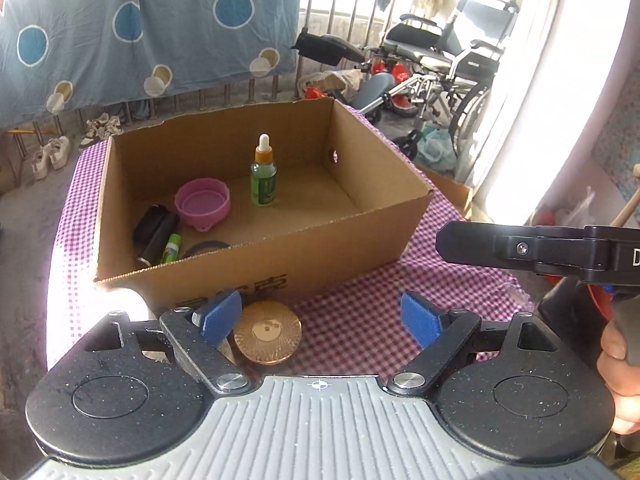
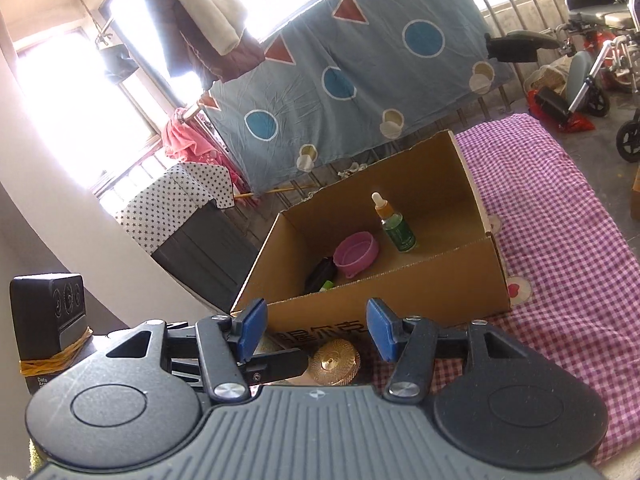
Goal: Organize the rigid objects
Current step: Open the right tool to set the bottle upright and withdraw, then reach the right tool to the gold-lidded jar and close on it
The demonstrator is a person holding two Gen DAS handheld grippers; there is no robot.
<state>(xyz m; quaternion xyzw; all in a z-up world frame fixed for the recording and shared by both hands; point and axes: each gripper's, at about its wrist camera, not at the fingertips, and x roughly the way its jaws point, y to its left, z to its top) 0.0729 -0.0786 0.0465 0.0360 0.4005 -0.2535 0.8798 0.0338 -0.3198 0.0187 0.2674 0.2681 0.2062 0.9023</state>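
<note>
Cardboard box (image 1: 256,248) stood on the checked cloth (image 1: 360,320) of the worktop, already holding a dropper bottle (image 1: 263,178) upright near its middle, a pink lid (image 1: 203,204) beside that, and a black tube (image 1: 154,234) with a small green stick (image 1: 171,249) in the corner nearest the gold disc. That gold disc (image 1: 267,332) lay flat on the cloth just outside the box's near wall, seemingly the one piece not yet put away. The left gripper (image 1: 320,320) was spread wide with nothing between its blue pads, the disc sitting just inside its left pad and off centre. The right gripper (image 2: 316,330) was likewise open and empty, aimed at the box's near wall with the disc below it. To lift the disc well, the left gripper probably needed to shift so the disc sat midway between the pads, drop until they bracketed its thin rim, then close squarely; a flat disc could easily slip or tip against the box wall.
</note>
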